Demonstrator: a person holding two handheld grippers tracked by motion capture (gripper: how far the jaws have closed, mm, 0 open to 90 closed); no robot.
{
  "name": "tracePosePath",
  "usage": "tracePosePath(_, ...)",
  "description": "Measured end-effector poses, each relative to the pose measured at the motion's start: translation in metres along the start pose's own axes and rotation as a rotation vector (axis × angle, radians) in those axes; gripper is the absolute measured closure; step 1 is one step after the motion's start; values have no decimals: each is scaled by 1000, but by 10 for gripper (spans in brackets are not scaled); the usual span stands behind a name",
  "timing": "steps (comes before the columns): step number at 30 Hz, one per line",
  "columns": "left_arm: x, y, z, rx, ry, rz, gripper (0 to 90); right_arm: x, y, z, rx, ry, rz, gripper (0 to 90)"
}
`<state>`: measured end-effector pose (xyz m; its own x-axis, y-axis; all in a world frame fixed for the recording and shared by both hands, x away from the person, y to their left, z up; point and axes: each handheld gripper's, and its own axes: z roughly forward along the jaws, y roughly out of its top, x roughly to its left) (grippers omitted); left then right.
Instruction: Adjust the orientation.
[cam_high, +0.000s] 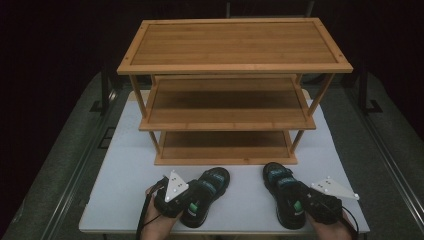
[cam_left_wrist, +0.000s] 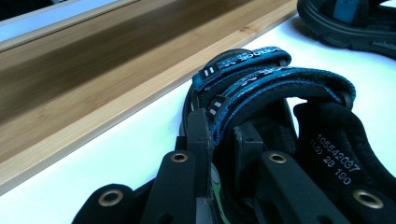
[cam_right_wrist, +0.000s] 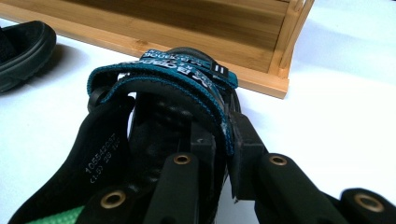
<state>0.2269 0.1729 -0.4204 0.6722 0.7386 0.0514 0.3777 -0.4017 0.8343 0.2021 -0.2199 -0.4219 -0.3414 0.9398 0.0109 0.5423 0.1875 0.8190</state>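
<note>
While both sandals sit on the table (cam_high: 125, 165) just in front of the rack (cam_high: 225, 157), the left gripper (cam_high: 172, 192) pinches the left sandal (cam_high: 206, 195). Left gripper view: jaws clamped on its side strap (cam_left_wrist: 224, 109). Right gripper view: jaws clamped on the right sandal (cam_right_wrist: 154, 116).

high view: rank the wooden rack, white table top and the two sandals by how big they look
1. white table top
2. wooden rack, though it stands nearer the camera
3. left sandal and right sandal: alike, no ranking

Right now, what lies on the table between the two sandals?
Nothing: in the high view, bare white table separates the left sandal from the right sandal.
</note>
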Motion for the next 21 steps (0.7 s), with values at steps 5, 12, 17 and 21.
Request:
tracePosePath(5, -1, 0, 0, -6, 7, -7, 813, 0, -1, 0, -8, -1, 2, 816)
tracePosePath(12, -1, -1, 0, -14, 3, -24, 813, 0, -1, 0, -10, 5, 7, 816)
tracePosePath(17, 0, -1, -1, -14, -9, -38, 812, -1, 0, -1, -12, 15, 13, 817)
tracePosePath(21, -2, 0, -2, -26, -3, -42, 812, 3, 1, -2, -19, 17, -1, 819)
